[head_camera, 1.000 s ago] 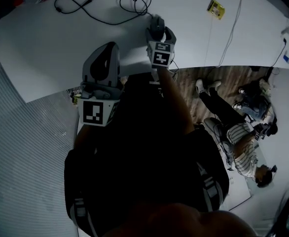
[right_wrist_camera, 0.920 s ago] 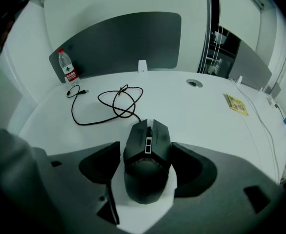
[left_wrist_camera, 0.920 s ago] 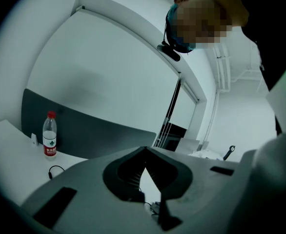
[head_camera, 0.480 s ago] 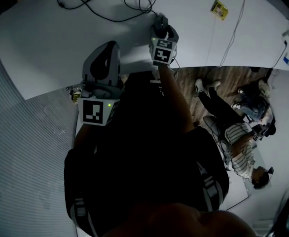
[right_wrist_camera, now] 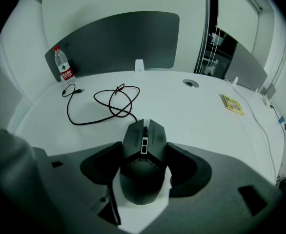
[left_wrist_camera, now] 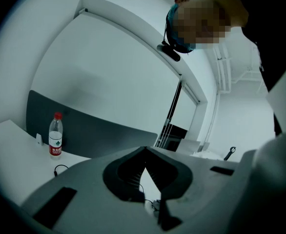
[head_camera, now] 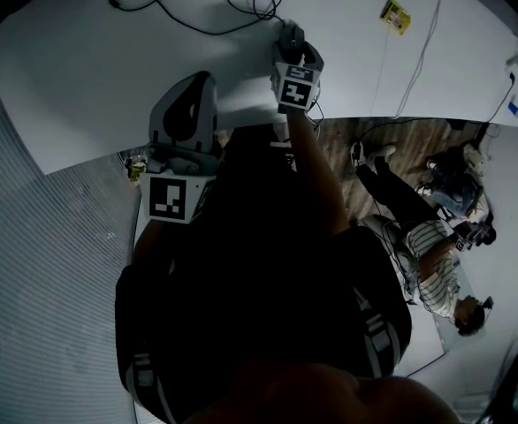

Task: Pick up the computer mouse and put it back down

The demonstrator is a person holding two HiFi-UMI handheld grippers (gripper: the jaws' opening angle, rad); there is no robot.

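The computer mouse [right_wrist_camera: 144,136] is black and angular, with a narrow pale strip between its two front buttons. It sits between the jaws of the right tongs [right_wrist_camera: 143,147], and the dark pads press on its left and right sides. Its front points away from the tongs, over the white table [right_wrist_camera: 192,116]. Its thin black cable [right_wrist_camera: 114,101] runs from the front into a loose coil lying on the table. Whether the mouse rests on the table or hangs just above it, I cannot tell.
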